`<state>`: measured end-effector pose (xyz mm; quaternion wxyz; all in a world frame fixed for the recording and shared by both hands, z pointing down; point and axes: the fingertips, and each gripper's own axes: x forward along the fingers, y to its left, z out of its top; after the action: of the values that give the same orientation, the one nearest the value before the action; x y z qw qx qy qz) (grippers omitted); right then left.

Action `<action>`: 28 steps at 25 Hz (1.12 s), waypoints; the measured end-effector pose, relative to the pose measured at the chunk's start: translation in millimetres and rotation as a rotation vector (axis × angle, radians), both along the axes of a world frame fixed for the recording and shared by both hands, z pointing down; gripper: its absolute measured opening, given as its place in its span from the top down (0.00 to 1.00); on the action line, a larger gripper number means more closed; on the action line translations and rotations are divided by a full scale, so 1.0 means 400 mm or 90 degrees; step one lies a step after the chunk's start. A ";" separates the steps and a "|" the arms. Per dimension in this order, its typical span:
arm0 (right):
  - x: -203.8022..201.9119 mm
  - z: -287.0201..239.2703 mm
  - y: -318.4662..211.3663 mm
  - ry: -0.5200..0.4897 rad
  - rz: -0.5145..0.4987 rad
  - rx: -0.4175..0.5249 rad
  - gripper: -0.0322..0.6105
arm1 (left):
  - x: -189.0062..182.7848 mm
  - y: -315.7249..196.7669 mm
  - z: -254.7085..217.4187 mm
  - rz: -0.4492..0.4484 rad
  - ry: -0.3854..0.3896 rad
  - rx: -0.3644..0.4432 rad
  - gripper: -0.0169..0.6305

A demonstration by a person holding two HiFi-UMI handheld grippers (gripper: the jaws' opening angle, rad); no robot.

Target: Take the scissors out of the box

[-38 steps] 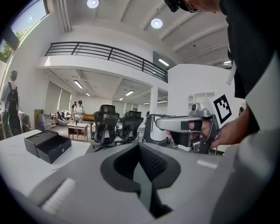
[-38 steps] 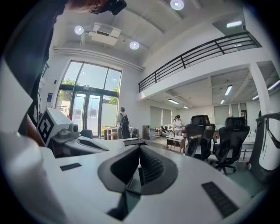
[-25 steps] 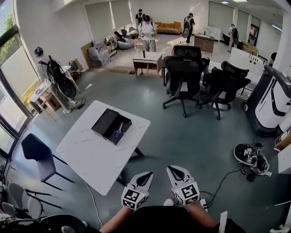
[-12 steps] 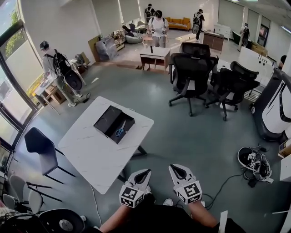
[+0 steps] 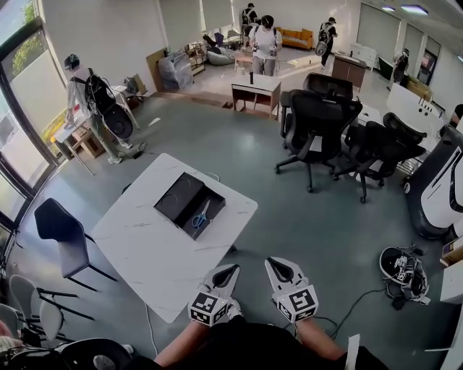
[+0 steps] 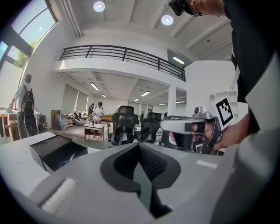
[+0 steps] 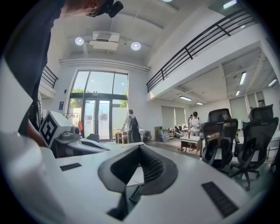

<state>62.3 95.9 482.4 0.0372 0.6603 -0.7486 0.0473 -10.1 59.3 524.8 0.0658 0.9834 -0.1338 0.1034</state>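
Down by my waist, both pairs of fingers are shut and empty, well short of the box.

My left gripper [image 5: 230, 269] and right gripper [image 5: 273, 264] each keep their fingers pressed together with nothing between them, since nothing is in reach. Far and to the left, on the white tabletop [image 5: 148, 253], the black box [image 5: 179, 199] lies open with the blue-handled scissors [image 5: 200, 215] inside. I judge I must approach first.

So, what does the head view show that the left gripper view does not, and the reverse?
Only the head view: the dark grey chair beside the white rectangular table. Only the left gripper view: the black balcony railing and round ceiling lights. Both: the open black box holding blue-handled scissors, the black office chairs, the left gripper with shut, empty tongs.
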 end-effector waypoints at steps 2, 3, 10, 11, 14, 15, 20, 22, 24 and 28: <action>-0.010 -0.007 -0.043 0.000 -0.006 0.000 0.94 | -0.007 -0.044 -0.006 -0.009 0.007 0.002 0.96; -0.017 -0.013 -0.062 0.003 -0.012 0.003 0.94 | -0.012 -0.064 -0.010 -0.014 0.011 0.005 0.96; -0.062 -0.043 -0.180 0.038 -0.028 0.018 0.94 | -0.050 -0.179 -0.041 -0.032 0.032 0.030 0.96; -0.067 -0.042 -0.192 0.042 -0.031 0.017 0.94 | -0.056 -0.189 -0.042 -0.032 0.034 0.034 0.96; -0.086 -0.034 -0.230 0.050 -0.041 0.010 0.94 | -0.077 -0.220 -0.038 -0.031 0.034 0.050 0.96; -0.094 -0.032 -0.243 0.051 -0.045 0.009 0.94 | -0.086 -0.233 -0.040 -0.034 0.035 0.051 0.96; -0.131 -0.019 -0.304 0.062 -0.079 0.004 0.94 | -0.120 -0.292 -0.033 -0.062 0.036 0.053 0.96; -0.127 -0.001 -0.328 0.054 -0.087 -0.002 0.94 | -0.120 -0.312 -0.026 -0.075 0.036 0.048 0.96; -0.123 0.011 -0.352 0.045 -0.098 -0.009 0.94 | -0.118 -0.333 -0.021 -0.091 0.034 0.042 0.96; -0.118 0.013 -0.403 0.042 -0.141 -0.010 0.94 | -0.108 -0.372 -0.009 -0.119 0.024 0.037 0.96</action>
<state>14.9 -65.3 487.6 0.0721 0.5746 -0.8148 0.0269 -53.4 -89.6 521.0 0.0486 0.9699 -0.2266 0.0746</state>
